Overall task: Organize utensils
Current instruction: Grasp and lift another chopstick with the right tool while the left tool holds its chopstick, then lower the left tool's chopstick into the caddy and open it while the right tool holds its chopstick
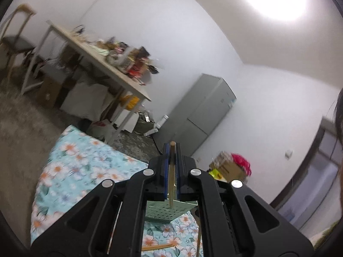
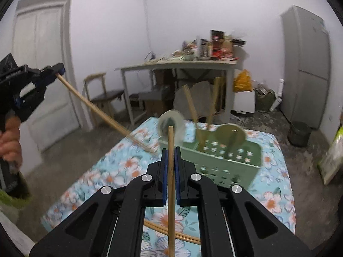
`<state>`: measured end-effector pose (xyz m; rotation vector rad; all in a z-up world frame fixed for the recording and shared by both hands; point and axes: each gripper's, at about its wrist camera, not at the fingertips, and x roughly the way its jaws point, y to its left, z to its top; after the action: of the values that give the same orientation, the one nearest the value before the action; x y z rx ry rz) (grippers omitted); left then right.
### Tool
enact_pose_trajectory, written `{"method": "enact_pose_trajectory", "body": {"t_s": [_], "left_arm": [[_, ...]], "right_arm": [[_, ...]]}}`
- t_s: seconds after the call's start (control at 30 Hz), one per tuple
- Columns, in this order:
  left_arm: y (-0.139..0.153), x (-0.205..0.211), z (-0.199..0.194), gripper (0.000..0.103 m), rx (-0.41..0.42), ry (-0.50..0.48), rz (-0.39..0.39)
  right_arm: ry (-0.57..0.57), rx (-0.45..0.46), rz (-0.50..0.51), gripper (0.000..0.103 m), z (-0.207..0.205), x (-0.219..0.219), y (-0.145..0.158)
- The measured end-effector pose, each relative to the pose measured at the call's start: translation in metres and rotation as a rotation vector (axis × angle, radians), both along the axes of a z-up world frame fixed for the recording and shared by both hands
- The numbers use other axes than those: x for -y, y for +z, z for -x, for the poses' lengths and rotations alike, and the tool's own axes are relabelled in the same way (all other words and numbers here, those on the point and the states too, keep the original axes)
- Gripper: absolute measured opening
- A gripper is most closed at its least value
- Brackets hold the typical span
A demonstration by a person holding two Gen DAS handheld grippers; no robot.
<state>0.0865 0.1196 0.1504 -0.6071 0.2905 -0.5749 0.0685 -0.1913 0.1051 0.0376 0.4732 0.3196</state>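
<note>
Both grippers are clamped on thin wooden utensils, lifted above the flowered cloth.

Right gripper (image 2: pixel 170 150) has its blue pads pressed against a wooden stick (image 2: pixel 170 184) that runs up between them toward 12 o'clock and ends at a blurred round pale head (image 2: pixel 171 124). Left gripper (image 2: pixel 58 71), seen from the right wrist at 9 o'clock with a hand (image 2: pixel 9 141) on its grip, pinches the end of a pair of chopsticks (image 2: pixel 96 109) slanting down toward 4 o'clock over the floral tablecloth (image 2: pixel 120 171). From the left wrist, that same gripper (image 1: pixel 171 150) is closed on the wood. A green perforated caddy (image 2: pixel 227 160) stands on the cloth at 1 o'clock with utensils upright in it. More sticks (image 2: pixel 171 231) lie on the cloth at 6 o'clock.
</note>
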Motion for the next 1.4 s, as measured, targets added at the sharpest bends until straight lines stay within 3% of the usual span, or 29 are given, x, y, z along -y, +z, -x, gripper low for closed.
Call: {"method": "enact_pose_trajectory", "body": {"t_s": [0.2,0.33,0.6,0.73,0.93,1.13,1.17,1.23,1.4], "left_arm": [[0.024,0.062,-0.025,0.004,0.055,-0.032,-0.135],[0.044,0.092,-0.035,0.004,0.11,-0.039,-0.173],[0.07,0.144,-0.049,0.004,0.227,0.022,-0.301],[0.058,0.167,-0.066,0.004,0.205,0.035,-0.357],[0.023,0.194,-0.097,0.004,0.103,0.056,-0.453],[-0.001,0.193,-0.115,0.005,-0.014,0.028,-0.43],[-0.002,0.191,-0.114,0.006,-0.024,0.027,-0.42],[-0.002,0.186,-0.111,0.023,-0.03,0.028,-0.398],[0.0,0.173,-0.094,0.044,-0.013,0.051,-0.37]], "right_arm": [[-0.046,0.026,-0.068,0.006,0.006,0.029,0.001],[-0.049,0.03,-0.111,0.006,0.007,0.045,-0.002],[-0.035,0.044,-0.173,0.006,0.003,0.067,-0.007],[-0.029,0.048,-0.19,0.006,-0.001,0.075,-0.009],[-0.015,0.05,-0.216,0.006,-0.006,0.085,-0.011],[-0.003,0.056,-0.232,0.006,-0.007,0.09,-0.009],[-0.002,0.058,-0.234,0.006,-0.007,0.091,-0.008],[-0.002,0.071,-0.232,0.006,-0.008,0.092,-0.004],[0.022,0.109,-0.258,0.006,-0.015,0.095,0.015]]}}
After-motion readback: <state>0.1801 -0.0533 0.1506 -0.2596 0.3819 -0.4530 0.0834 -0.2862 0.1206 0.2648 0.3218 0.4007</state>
